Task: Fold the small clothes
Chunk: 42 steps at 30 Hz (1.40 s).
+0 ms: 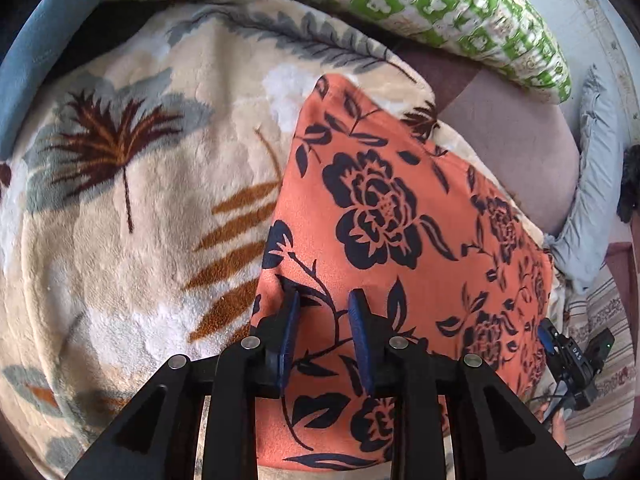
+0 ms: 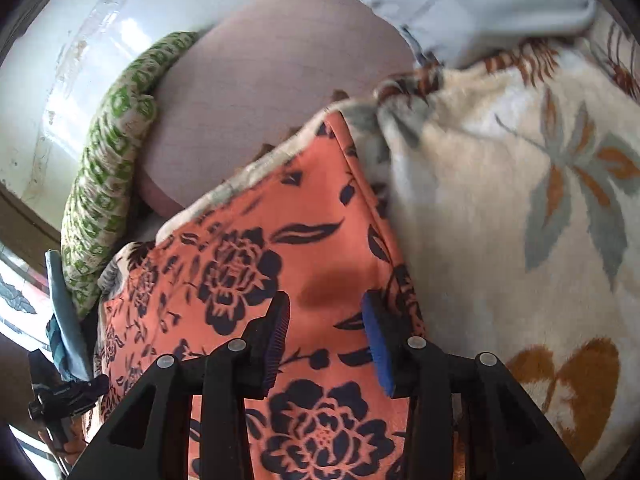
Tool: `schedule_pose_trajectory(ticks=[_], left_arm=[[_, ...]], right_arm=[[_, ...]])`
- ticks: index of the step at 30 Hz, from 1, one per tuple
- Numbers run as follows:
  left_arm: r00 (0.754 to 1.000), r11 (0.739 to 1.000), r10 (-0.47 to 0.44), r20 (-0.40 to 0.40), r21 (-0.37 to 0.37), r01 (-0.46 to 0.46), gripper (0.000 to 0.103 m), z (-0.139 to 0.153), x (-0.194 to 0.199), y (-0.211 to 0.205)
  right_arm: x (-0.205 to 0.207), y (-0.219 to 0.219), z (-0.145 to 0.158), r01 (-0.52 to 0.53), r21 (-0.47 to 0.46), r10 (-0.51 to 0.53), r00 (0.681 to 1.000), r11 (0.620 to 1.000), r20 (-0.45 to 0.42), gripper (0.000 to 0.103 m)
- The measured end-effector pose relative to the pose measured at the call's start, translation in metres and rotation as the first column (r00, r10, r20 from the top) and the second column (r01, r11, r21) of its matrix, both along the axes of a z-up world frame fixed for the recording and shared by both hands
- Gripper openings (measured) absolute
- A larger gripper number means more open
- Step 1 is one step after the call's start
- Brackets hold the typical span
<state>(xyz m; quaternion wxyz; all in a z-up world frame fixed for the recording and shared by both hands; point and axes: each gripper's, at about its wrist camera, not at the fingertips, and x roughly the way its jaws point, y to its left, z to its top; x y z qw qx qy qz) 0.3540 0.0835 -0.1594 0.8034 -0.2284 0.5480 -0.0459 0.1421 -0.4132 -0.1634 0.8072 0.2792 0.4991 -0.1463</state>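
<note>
Only writing I can spot is small white lettering, looks like "DAS", on the right gripper [image 1: 568, 356] seen at the right edge of the left wrist view; too small to be sure. One orange cloth [image 1: 384, 240] w/ dark navy flowers lies flat on one cream blanket [image 1: 120, 240] printed w/ brown and grey leaves. Left gripper [image 1: 326, 312] hangs over the near part of the cloth, its two blue pads a modest gap apart, nothing between them. In the right wrist view the right gripper [image 2: 326, 324] sits over the same cloth [image 2: 248, 240], pads wider apart, also holding nothing. One green-and-white patterned pillow [image 1: 460, 12] lies at the far side, next to a mauve cushion [image 1: 508, 148] and a pale blue-grey garment [image 1: 600, 184]. The right view alone shows a white wall [image 2: 60, 80] at the left, and the left gripper [image 2: 60, 400], dark and blurry, low at the left edge.
</note>
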Motion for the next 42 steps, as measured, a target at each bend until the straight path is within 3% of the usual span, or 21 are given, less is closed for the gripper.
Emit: schedule_pose_trajectory(ticks=[3,7,9,11,15,20,24,28,30,32,33,35,37,40,42], left_arm=[[0.999,1.0,0.025,-0.02,0.003,-0.025,0.025,0.009,0.0,0.0],[0.999,0.99,0.049,-0.002,-0.131,-0.049,0.026,0.043,-0.023,0.017],[0.996,0.973,0.082,0.019,-0.219,-0.076,0.034,0.054,-0.043,0.03],[0.991,0.939,0.131,0.015,-0.324,-0.119,0.049,0.055,-0.067,0.047],[0.984,0.876,0.173,-0.031,-0.452,-0.168,0.049,0.041,-0.109,0.073],[0.977,0.847,0.188,-0.097,-0.488,-0.211,0.049,0.015,-0.127,0.083],[0.965,0.789,0.229,-0.126,-0.557,-0.26,0.049,-0.002,-0.129,0.088],[0.96,0.765,0.246,-0.133,-0.581,-0.277,0.049,-0.013,-0.127,0.084],[0.964,0.767,0.228,-0.135,-0.586,-0.263,0.049,-0.018,-0.122,0.076],[0.969,0.788,0.21,-0.129,-0.564,-0.246,0.049,-0.022,-0.114,0.067],[0.968,0.794,0.209,-0.136,-0.555,-0.249,0.049,-0.025,-0.111,0.064],[0.97,0.778,0.197,-0.144,-0.578,-0.244,0.048,-0.027,-0.105,0.064],[0.975,0.765,0.198,-0.102,-0.606,-0.219,0.048,-0.018,-0.1,0.074],[0.976,0.789,0.216,-0.02,-0.585,-0.187,0.051,0.004,-0.098,0.095],[0.974,0.833,0.227,0.007,-0.519,-0.19,0.054,0.015,-0.093,0.105]], right_arm=[[0.006,0.003,0.011,0.005,-0.006,-0.005,1.0,1.0,-0.023,0.038],[0.011,0.033,0.05,-0.07,-0.038,0.071,0.997,0.997,0.025,0.042],[0.011,0.057,0.064,-0.132,-0.059,0.135,0.989,0.989,0.054,0.057],[0.013,0.085,0.069,-0.197,-0.094,0.202,0.978,0.976,0.047,0.059],[0.023,0.139,0.06,-0.305,-0.119,0.308,0.951,0.945,0.012,0.059],[0.036,0.19,0.036,-0.364,-0.1,0.365,0.931,0.926,-0.016,0.059],[0.047,0.218,0.025,-0.381,-0.125,0.383,0.924,0.916,-0.01,0.058],[0.06,0.224,0.014,-0.369,-0.185,0.372,0.928,0.911,-0.022,0.058],[0.064,0.219,-0.001,-0.367,-0.178,0.363,0.93,0.913,-0.055,0.057],[0.065,0.213,-0.024,-0.369,-0.145,0.353,0.928,0.918,-0.121,0.058],[0.061,0.213,-0.028,-0.378,-0.155,0.365,0.925,0.913,-0.109,0.058],[0.055,0.22,-0.028,-0.421,-0.213,0.411,0.907,0.882,-0.091,0.061],[0.053,0.228,-0.029,-0.466,-0.261,0.455,0.884,0.845,-0.105,0.064],[0.051,0.226,-0.029,-0.475,-0.254,0.472,0.878,0.843,-0.077,0.068],[0.051,0.225,-0.029,-0.472,-0.244,0.471,0.88,0.847,-0.065,0.071]])
